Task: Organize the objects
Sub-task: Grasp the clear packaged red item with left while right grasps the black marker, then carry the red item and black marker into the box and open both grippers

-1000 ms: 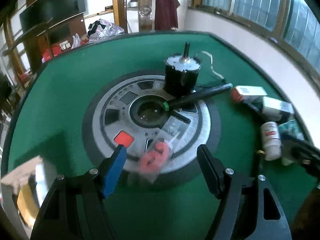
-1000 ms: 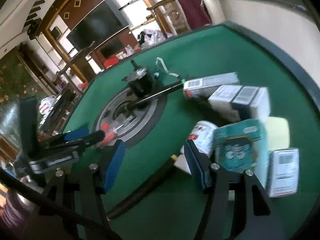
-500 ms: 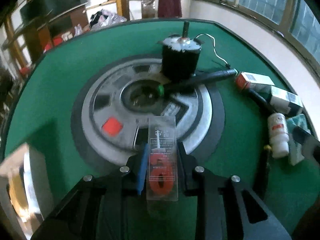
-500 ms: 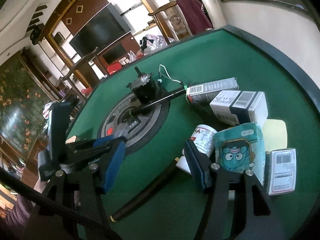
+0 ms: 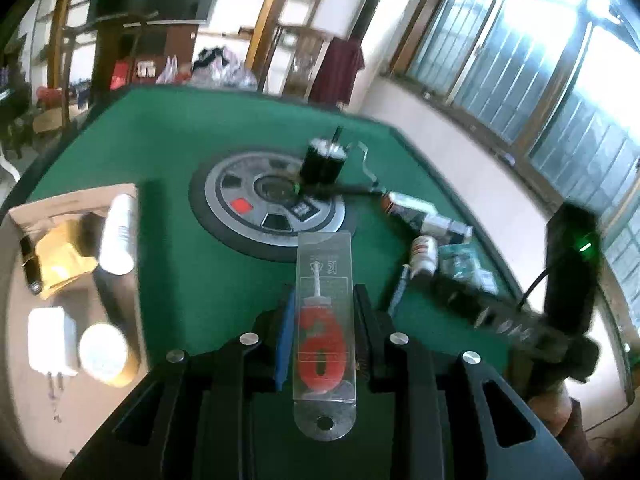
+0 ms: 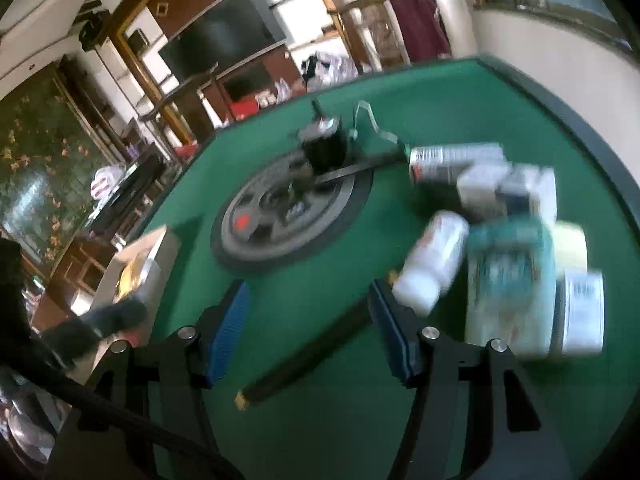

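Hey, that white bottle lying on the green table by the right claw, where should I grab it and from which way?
Grip the white bottle across its round body, mid-length, coming from above. It lies on its side against the teal packet, so only the top and the left flank are free. The right claw is open and empty.

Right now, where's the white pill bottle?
In the right wrist view, the white pill bottle lies on the green table right of centre, against the teal packet, just beyond the right gripper.
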A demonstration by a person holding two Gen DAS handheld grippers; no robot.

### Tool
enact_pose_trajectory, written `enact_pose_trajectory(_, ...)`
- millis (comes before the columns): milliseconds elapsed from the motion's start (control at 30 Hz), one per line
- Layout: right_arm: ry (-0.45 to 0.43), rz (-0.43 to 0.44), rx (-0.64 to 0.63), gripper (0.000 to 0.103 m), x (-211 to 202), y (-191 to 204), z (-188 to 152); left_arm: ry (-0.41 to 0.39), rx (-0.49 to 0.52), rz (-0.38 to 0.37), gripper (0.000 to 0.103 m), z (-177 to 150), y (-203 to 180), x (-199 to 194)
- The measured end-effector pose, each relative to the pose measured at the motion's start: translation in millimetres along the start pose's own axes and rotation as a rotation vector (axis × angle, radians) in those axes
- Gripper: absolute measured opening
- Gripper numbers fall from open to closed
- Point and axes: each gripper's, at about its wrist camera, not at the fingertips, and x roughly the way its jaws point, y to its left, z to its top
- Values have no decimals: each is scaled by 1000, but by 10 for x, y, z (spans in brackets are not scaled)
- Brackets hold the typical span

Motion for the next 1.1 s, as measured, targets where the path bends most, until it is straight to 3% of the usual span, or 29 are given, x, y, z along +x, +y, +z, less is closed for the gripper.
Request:
enact_pose_trajectory(133, 74, -101, -17, 60, 115, 117, -129, -37, -32, -47, 23, -70, 118, -175)
enact_pose_trajectory(267, 152, -165, 17, 60, 442, 143, -45, -68, -76, -49, 23, -181, 324, -341)
enact_pose_trajectory(400, 138, -259, -61, 56, 666, 361, -9, -99, -126, -30, 23, -255, 587, -471)
enact_pose_trajectory(500, 111, -354, -159, 25, 745, 559, -88, -122, -149, -3, 23, -313, 751, -592)
enact_pose_trajectory(533, 104, -348, -170, 16, 735, 600, -119, -130, -157, 5, 23, -323, 805, -616)
enact_pose_trajectory(767, 112, -210, -54, 12, 625, 470, -141, -163, -230, 34, 23, -433, 1172, -813)
enact_pose_trajectory(967, 129, 70, 85, 12, 532, 402, -161, -154, -311, 98, 24, -520, 1547, -877)
enact_pose_trajectory(1100, 142, 215, 98, 12, 468, 596, -120, -115, -336, 148, 23, -495, 1746, -835)
